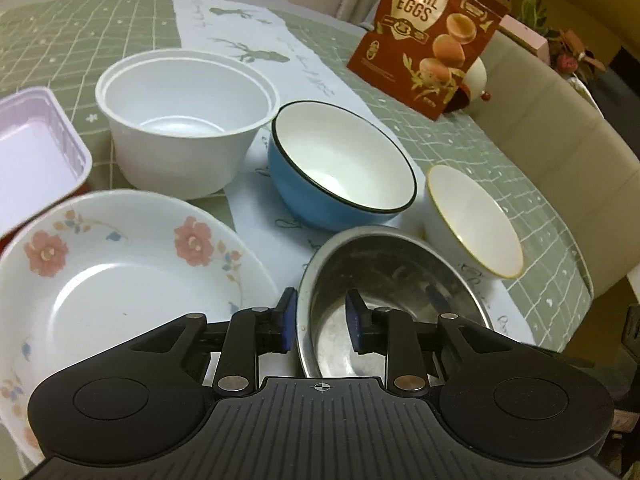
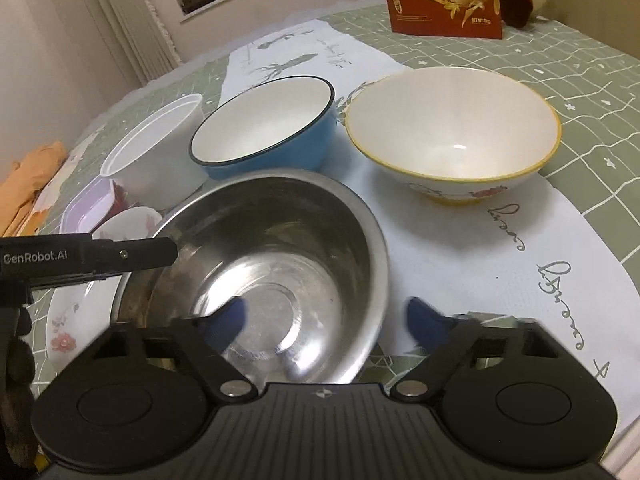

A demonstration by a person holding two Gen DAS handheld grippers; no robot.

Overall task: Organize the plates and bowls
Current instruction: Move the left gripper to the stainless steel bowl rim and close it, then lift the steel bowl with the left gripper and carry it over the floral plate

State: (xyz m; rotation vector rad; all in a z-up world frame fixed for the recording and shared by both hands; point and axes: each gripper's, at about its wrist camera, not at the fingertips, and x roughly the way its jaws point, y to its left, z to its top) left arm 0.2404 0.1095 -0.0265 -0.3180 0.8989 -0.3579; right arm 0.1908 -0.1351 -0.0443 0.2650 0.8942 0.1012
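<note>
Stainless steel bowl (image 1: 384, 300) sits right at both grippers. The left gripper (image 1: 322, 320) straddles its near-left rim, one pad (image 1: 288, 320) outside and one inside, jaws narrow with a gap to the metal showing. The right gripper (image 2: 326, 320) straddles the near-right rim, jaws parted and not pressing. Left of the left jaws lies a floral plate (image 1: 120, 280). Ahead of them stand a white plastic tub (image 1: 184, 120), a blue bowl (image 1: 340, 164) and a yellow-rimmed bowl (image 1: 472, 220).

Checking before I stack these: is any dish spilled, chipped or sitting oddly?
Nothing spilled or visibly chipped. The steel bowl sits upright, its rim overlapping the floral plate; each claw straddles that rim.
</note>
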